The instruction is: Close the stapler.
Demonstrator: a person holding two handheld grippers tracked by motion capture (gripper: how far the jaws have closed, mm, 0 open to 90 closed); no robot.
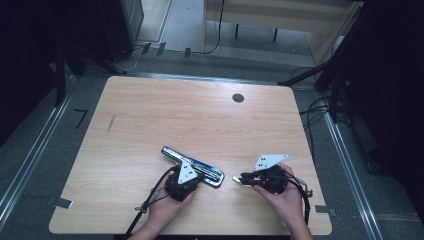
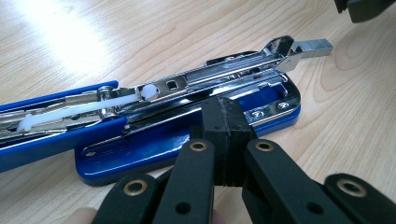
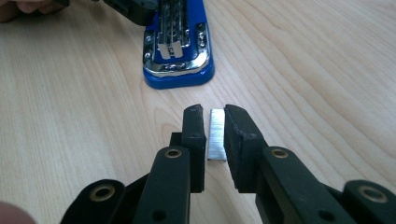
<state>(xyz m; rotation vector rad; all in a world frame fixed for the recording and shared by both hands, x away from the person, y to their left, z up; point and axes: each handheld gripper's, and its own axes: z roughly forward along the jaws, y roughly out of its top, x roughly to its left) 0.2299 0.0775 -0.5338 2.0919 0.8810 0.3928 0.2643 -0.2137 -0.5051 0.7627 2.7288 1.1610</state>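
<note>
Setting: pale wooden table in a dim room, cables and dark stands on the floor around it.
Stapler: blue, lying near the table's front edge, its top swung open so the chrome staple channel is bare, apparently for refilling.
Left gripper: jaws clenched together, pads pressed against the stapler's side, likely to steady it while the other hand works.
Strip of staples: lies flat on the wood just in front of the stapler's nose, between the right gripper's jaws.
Right gripper: jaws straddle the strip with thin gaps either side, not yet pinching it.
Second strip: juts from the channel's front end.
Step in hand: probably grasping the loose strip to feed it in.
</note>
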